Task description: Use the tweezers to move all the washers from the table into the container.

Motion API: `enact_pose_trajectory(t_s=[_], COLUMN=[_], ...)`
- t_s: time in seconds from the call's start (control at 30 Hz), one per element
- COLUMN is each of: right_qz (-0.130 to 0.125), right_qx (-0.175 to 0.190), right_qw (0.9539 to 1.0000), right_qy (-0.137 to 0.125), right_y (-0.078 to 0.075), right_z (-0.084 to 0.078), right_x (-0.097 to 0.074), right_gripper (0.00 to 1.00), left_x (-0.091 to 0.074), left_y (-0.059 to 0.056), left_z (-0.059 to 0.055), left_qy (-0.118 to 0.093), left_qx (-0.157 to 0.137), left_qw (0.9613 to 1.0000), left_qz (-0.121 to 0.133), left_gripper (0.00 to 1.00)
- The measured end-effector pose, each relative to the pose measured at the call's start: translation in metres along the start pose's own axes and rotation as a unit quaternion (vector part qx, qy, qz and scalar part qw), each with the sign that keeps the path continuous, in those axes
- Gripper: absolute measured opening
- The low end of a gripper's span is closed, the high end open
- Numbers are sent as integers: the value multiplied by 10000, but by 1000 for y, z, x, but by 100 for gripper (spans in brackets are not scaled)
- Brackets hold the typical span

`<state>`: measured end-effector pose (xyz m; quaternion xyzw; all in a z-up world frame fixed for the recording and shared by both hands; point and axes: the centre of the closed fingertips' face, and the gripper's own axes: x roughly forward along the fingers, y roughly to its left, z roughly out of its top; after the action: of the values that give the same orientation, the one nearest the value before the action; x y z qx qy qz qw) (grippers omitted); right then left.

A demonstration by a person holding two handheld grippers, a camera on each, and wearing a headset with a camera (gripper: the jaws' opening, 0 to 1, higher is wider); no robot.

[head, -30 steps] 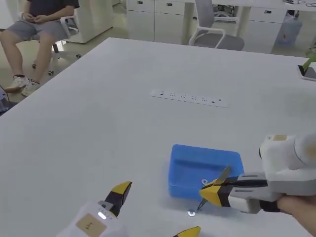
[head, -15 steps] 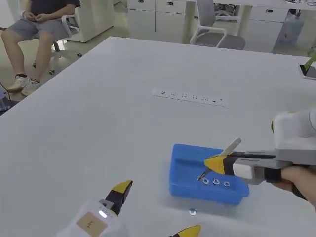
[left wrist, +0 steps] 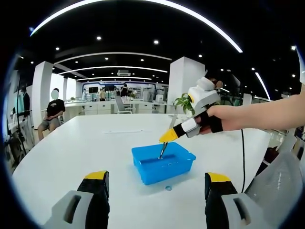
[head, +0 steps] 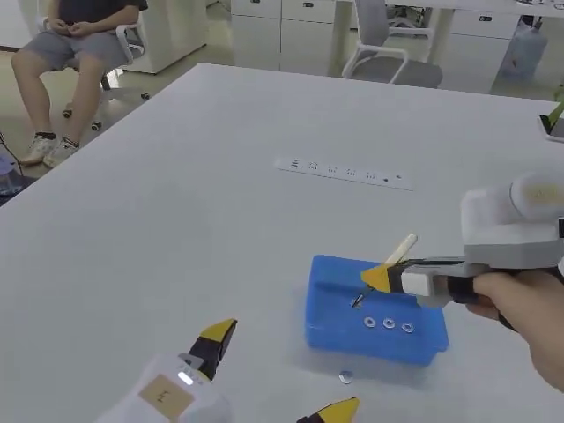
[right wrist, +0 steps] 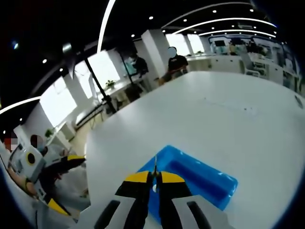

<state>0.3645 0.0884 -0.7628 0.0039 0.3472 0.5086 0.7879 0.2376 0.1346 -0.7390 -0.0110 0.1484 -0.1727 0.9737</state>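
A blue container (head: 330, 304) sits on the white table (head: 176, 203) with three washers (head: 389, 324) inside. One more washer (head: 345, 377) lies on the table just in front of it. My right gripper (head: 377, 278) is shut on the tweezers (head: 401, 248), whose tip hovers over the container's left part. I cannot tell whether the tip holds anything. In the right gripper view the tweezers (right wrist: 155, 172) stick out between the shut jaws above the container (right wrist: 205, 183). My left gripper (head: 278, 374) stands open near the front edge, with the container (left wrist: 163, 162) and the loose washer (left wrist: 167, 188) ahead of it.
A white power strip (head: 344, 174) lies across the middle of the table. A person sits on a chair (head: 75, 40) beyond the far left corner. Office chairs (head: 388, 44) and cabinets stand behind the table. A dark device (head: 555, 123) rests at the far right edge.
My right gripper carried the tweezers up from beside the loose washer on the table to over the container, then a little higher. The left gripper stayed put.
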Motion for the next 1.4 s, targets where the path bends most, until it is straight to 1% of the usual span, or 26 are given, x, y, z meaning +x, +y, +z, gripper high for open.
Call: enact_pose_trajectory(t_s=[0.2, 0.23, 0.3, 0.4, 0.53, 0.63, 0.8, 0.93, 1.0, 1.07, 1.1, 1.4], right_qz=[-181, -230, -250, -277, -339, -341, -370, -347, -350, -363, -372, -386], right_qx=[-66, -73, -31, -75, -272, -299, -497, -536, -579, -617, -631, -614], right_qw=[9997, 9996, 9995, 9994, 9983, 9981, 9965, 9959, 9955, 9950, 9947, 9945], right_qy=[168, 177, 165, 211, 397, 423, 558, 639, 671, 703, 726, 753], right_y=[-12, -18, -22, -23, -26, -23, -21, -17, -18, -18, -20, -23], right_z=[-7, -9, -9, -11, -16, -18, -22, -25, -26, -27, -27, -29], right_x=[6, 10, 15, 19, 24, 25, 30, 33, 35, 33, 33, 35], right_gripper=[3, 3, 3, 3, 3, 3, 3, 3, 3, 3, 3, 3], left_x=[0, 0, 0, 0, 0, 0, 0, 1, 1, 1, 1, 1], left_y=[-2, -3, -3, -4, -4, -4, -5, -4, -4, -4, -4, -4], left_z=[1, 2, 1, 1, 1, 0, 1, 0, -1, -1, -1, -1], left_qy=[9, 10, 13, 26, 30, 38, 45, 57, 65, 64, 63, 72], left_qx=[8, 12, 21, 29, 19, 29, 34, 43, 47, 47, 47, 64], left_qw=[10000, 10000, 10000, 10000, 10000, 10000, 10000, 10000, 10000, 9999, 9999, 9999], left_qz=[-12, -23, -33, -54, -49, -54, -63, -58, -59, -67, -70, -70], left_gripper=[84, 84, 84, 84, 84, 84, 84, 84, 84, 84, 84, 83])
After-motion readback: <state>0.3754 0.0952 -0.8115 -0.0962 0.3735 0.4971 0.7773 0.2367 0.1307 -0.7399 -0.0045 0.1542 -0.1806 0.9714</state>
